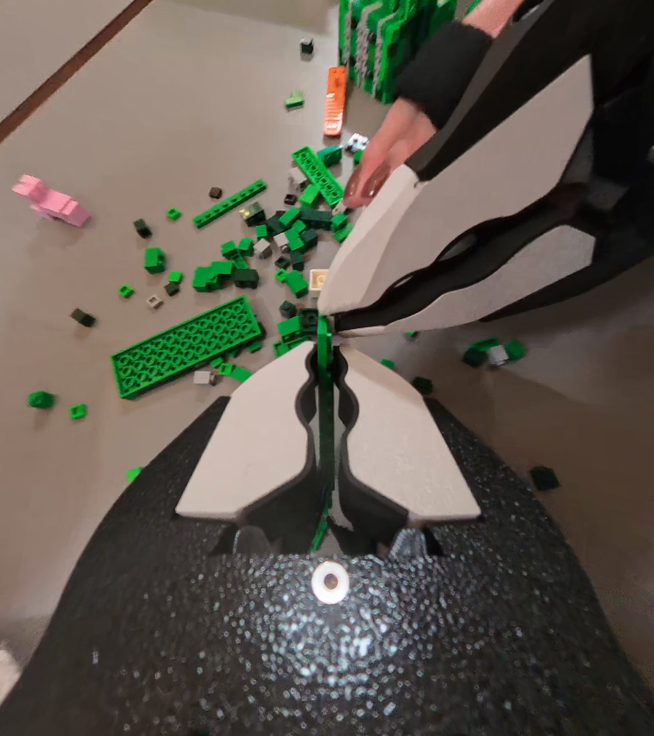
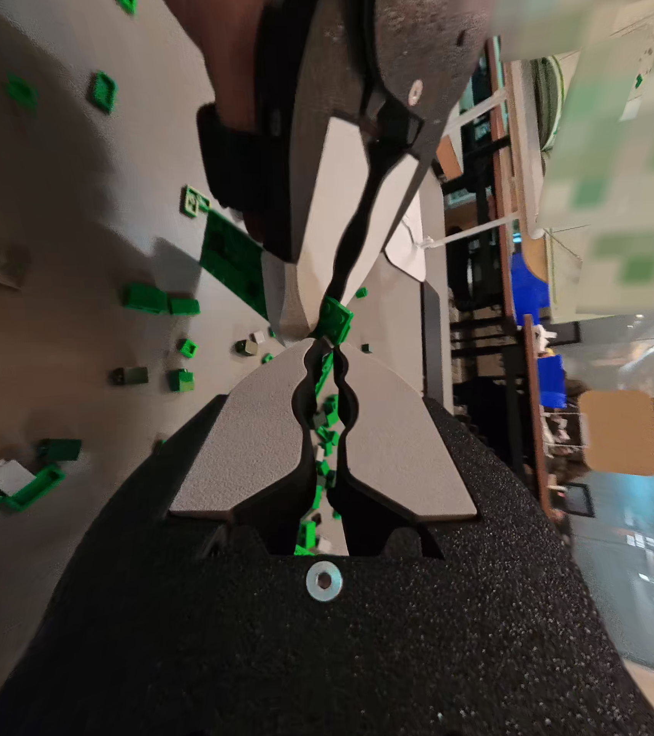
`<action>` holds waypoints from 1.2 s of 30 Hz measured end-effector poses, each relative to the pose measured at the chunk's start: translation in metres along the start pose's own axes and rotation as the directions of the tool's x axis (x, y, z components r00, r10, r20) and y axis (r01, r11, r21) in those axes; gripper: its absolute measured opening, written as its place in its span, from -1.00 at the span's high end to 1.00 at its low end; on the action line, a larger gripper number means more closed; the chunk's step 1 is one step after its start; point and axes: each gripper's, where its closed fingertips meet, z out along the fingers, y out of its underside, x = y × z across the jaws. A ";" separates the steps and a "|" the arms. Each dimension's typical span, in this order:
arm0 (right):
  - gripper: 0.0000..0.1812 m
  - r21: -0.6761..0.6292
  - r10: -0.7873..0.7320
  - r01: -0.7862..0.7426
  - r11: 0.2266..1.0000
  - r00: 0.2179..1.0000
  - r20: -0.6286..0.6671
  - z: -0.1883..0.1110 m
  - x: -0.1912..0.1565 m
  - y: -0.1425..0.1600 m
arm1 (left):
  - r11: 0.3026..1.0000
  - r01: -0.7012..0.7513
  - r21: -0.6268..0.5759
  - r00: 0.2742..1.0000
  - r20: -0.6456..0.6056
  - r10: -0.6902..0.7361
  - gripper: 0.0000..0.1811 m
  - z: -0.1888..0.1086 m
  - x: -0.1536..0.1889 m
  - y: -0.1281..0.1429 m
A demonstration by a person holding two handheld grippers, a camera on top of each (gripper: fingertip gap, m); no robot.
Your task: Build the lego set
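Observation:
My left gripper point(image 1: 323, 344) is shut on a thin green plate point(image 1: 323, 398), seen edge-on between its fingers, above the grey table point(image 1: 150, 119). My right gripper point(image 1: 331, 320) comes in from the upper right, and its closed tips pinch the plate's far end. In the right wrist view the right gripper point(image 2: 326, 345) meets the studded end of the plate point(image 2: 336, 318). There the left gripper point(image 2: 327, 306) reaches down from the top. A pile of loose green, dark and grey bricks point(image 1: 277, 239) lies on the table below.
A large green plate point(image 1: 186, 346) lies underside up at the left. A pink pig figure point(image 1: 50, 201) stands far left. An orange brick separator point(image 1: 334, 101) and a tall green built model point(image 1: 377, 40) are at the back. A hand point(image 1: 381, 159) grips the right gripper. The table edge point(image 2: 433, 318) is at the right. The tips of both grippers are at nearly the same place. The orange brick separator point(image 1: 334, 101) is about 25 centimeters from both grippers' fingertips.

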 end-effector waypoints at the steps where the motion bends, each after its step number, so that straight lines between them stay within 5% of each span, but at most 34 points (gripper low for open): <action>1: 0.94 -0.020 -0.028 0.027 0.999 0.999 -0.020 0.001 0.000 0.002 | 1.000 -0.005 -0.016 1.000 0.016 0.005 0.94 0.002 -0.002 0.001; 11: 0.97 -0.023 -0.043 0.043 0.999 0.999 -0.017 0.000 0.000 0.012 | 0.998 0.029 -0.047 1.000 0.007 -0.029 0.94 0.011 -0.005 -0.001; 23: 0.99 -0.132 -0.171 0.176 0.975 0.984 0.047 0.006 -0.018 0.024 | 0.971 -0.143 -0.194 0.974 0.148 0.173 0.94 0.021 -0.009 0.013; 32: 0.99 -0.195 -0.215 0.252 0.948 0.957 0.193 0.013 -0.053 0.039 | 0.986 -0.091 -0.139 0.980 0.164 0.114 0.94 0.015 -0.018 0.008; 36: 1.00 -0.133 -0.046 0.057 0.990 0.995 0.086 0.008 -0.029 0.028 | 0.981 -0.091 -0.173 0.977 0.175 0.121 0.94 0.015 -0.024 0.020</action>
